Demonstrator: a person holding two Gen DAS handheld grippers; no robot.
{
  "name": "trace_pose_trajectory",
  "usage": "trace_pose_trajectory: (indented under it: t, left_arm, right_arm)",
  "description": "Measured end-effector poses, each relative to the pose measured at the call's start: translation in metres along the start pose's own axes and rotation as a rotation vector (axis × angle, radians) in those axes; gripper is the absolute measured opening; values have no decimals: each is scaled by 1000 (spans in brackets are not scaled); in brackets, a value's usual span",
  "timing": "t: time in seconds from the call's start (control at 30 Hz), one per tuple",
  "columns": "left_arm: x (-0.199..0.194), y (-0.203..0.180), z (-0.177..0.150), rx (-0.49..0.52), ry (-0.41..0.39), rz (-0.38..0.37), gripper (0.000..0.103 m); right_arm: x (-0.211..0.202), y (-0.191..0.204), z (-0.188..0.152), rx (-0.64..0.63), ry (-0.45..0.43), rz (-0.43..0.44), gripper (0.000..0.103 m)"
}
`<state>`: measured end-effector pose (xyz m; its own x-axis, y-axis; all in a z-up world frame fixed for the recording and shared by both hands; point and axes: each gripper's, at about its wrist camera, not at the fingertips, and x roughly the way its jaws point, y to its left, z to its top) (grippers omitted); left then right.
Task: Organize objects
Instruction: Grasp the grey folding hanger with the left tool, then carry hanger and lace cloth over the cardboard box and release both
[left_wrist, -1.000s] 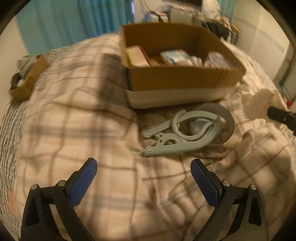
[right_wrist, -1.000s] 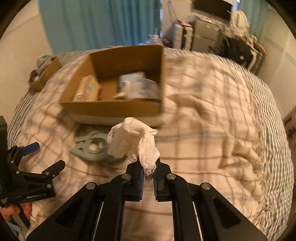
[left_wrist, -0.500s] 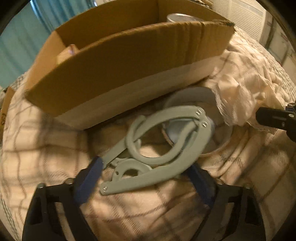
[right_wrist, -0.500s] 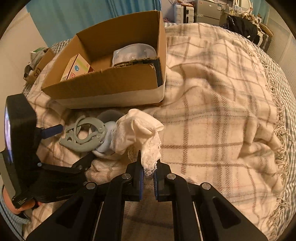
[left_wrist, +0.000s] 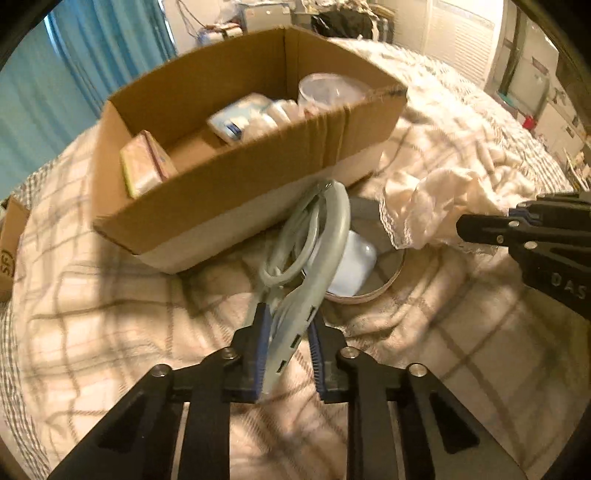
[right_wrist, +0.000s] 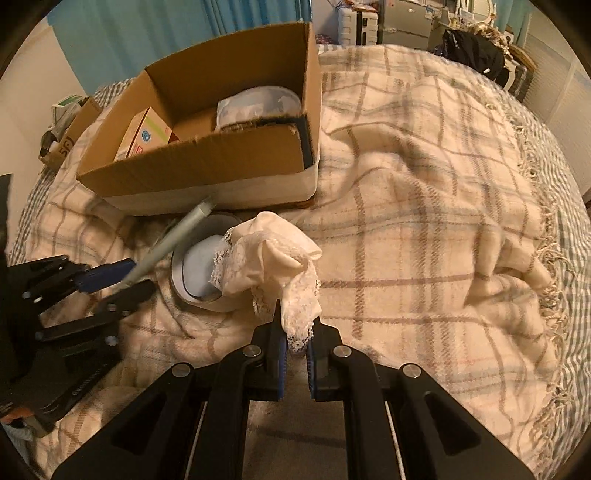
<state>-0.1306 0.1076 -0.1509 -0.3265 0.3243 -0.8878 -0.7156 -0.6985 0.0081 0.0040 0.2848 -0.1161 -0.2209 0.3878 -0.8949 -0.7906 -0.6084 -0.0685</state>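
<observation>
Holding: left gripper (left_wrist: 286, 347) jaws are clamping the folding hanger (left_wrist: 314, 243); right gripper (right_wrist: 294, 350) jaws are pinching the lace cloth (right_wrist: 273, 266).
Remaining: both are waiting outside the cardboard box (right_wrist: 207, 170).

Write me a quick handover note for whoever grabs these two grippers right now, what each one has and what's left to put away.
Left gripper: shut on the grey folding hanger, lifted in front of the cardboard box.
Right gripper: shut on the white lace cloth, held above the blanket.
Done: packets and a clear lidded tub sit in the box.
Left: box the hanger and cloth, then the tape roll and the white case inside it.
</observation>
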Motion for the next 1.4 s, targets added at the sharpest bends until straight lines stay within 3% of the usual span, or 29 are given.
trace_pose_trajectory:
  t: [0.17,0.33,0.6,0.87,1.17,1.4]
  left_arm:
    - [-30,-1,-1,-78,-40,-74,8]
    - [-64,-16,-17,-125,-83,-93,8]
    - [-105,-7,-20,-196,-159,-92,8]
    - [-155,13,-4,-222,-275,-63,8]
    - [-175,49,51,-257,-371,-23,8]
    - [-145,71,98,-247,-372,-2,8]
  right_arm:
    - [-20,5,0,-7,-38,3,8]
    - [-43,16,-1,-15,-76,22,8]
    - [-88,37,-9,-58,-148,39,8]
    - [-128,54,-3,-99,-229,80,8]
    - [-153,65,60,-148,-337,91,8]
    - [-134,61,137,-130,-348,154,8]
